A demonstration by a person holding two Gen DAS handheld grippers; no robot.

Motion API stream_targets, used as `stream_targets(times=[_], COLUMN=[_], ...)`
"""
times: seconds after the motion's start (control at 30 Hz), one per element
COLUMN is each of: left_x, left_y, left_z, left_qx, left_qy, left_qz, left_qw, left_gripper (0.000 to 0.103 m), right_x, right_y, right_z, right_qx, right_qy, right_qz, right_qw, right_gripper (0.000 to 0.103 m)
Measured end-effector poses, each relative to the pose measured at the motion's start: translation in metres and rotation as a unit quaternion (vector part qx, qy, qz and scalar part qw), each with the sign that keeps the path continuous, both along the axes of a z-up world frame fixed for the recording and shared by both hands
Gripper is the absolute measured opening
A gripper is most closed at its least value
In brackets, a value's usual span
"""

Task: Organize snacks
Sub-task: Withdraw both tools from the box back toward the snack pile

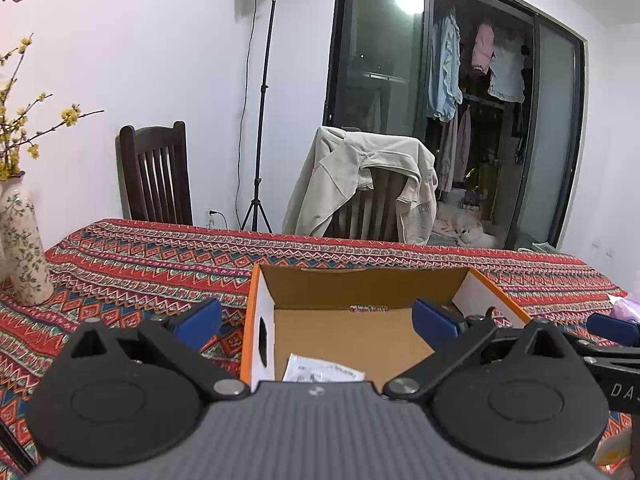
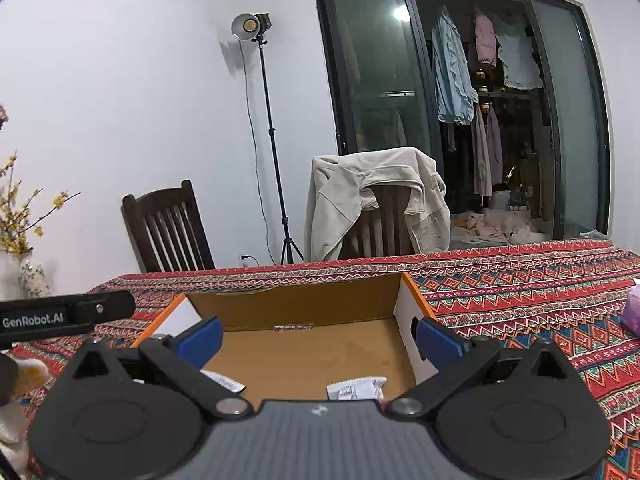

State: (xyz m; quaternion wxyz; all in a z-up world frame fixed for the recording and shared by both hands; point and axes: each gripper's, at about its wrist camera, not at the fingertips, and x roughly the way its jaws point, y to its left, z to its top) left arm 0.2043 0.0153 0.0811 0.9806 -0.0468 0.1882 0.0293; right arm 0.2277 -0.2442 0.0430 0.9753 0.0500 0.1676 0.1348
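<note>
Snack packets (image 2: 356, 388), white and crinkled, lie on the floor of an open cardboard box (image 1: 360, 280) with orange edges, at its near end. The box sits on a desk (image 1: 140, 264) under a red patterned cloth. Left gripper (image 1: 316, 316) and right gripper (image 2: 318, 338) both hover over the box, jaws wide and empty.

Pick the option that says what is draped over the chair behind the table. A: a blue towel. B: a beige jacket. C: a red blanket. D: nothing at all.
B: a beige jacket hangs over the back of the chair behind the table, while the other dark chair to its left is bare.
</note>
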Motion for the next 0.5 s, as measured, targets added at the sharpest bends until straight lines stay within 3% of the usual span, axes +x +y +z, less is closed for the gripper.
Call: stream_targets(times=[0.5], left_x=[-0.066], left_y=[0.003], left_z=[-0.012], left_qx=[-0.01], left_qy=[0.015], left_qz=[-0.011], left_qw=[0.9998], left_gripper=[0.103], right_x=[-0.074], right_y=[-0.007], right_z=[-0.006], right_qx=[-0.014], right_qy=[0.011], right_qz=[0.01], right_qw=[1.0], right_gripper=[0.103])
